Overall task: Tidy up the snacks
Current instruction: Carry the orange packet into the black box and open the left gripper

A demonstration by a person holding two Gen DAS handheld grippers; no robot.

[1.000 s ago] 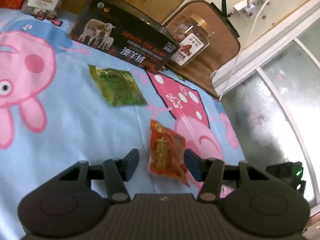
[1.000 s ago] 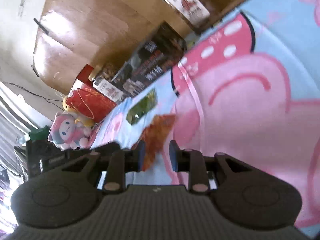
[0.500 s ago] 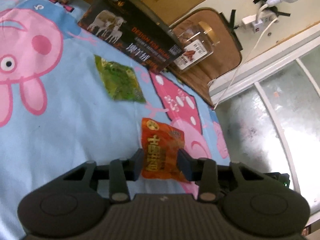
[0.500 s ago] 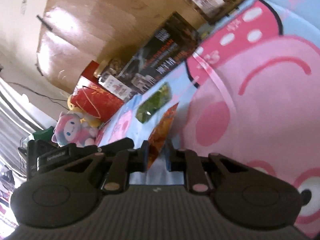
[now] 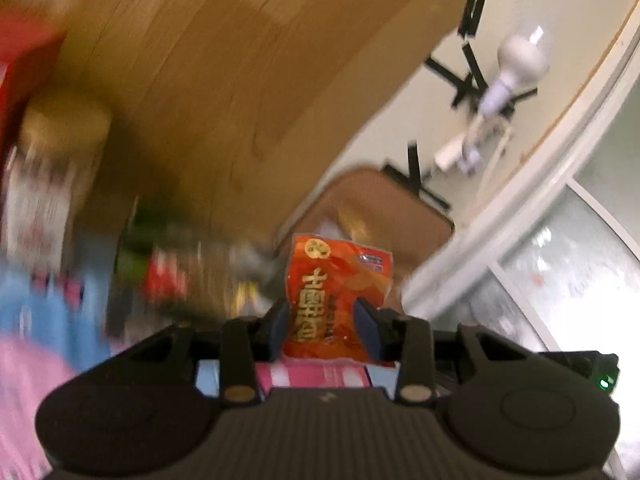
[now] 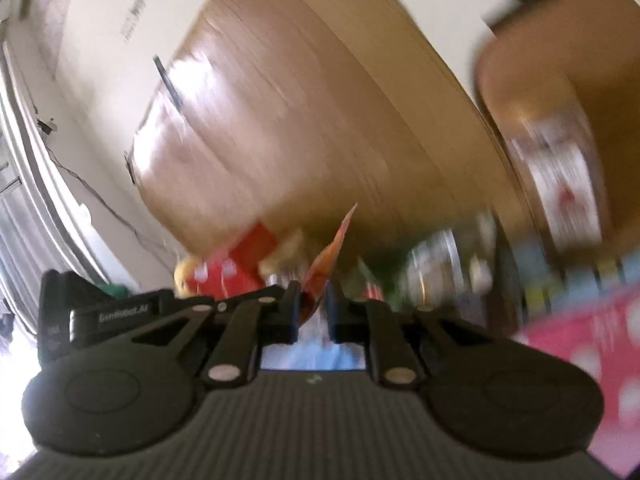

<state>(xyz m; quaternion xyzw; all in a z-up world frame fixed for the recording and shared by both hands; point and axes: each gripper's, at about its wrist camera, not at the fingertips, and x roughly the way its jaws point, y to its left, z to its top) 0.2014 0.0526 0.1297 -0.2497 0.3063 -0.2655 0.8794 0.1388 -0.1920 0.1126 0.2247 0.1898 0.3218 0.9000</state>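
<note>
Orange snack packet (image 5: 338,296) upright, lengthwise vertical

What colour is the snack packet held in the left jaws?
Orange-red with gold lettering: the flat plastic snack packet shows best in the left wrist view.

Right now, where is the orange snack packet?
In both wrist views the orange snack packet is off the bed, held upright between both tongs, the left tongs and the closing right tongs.
</note>
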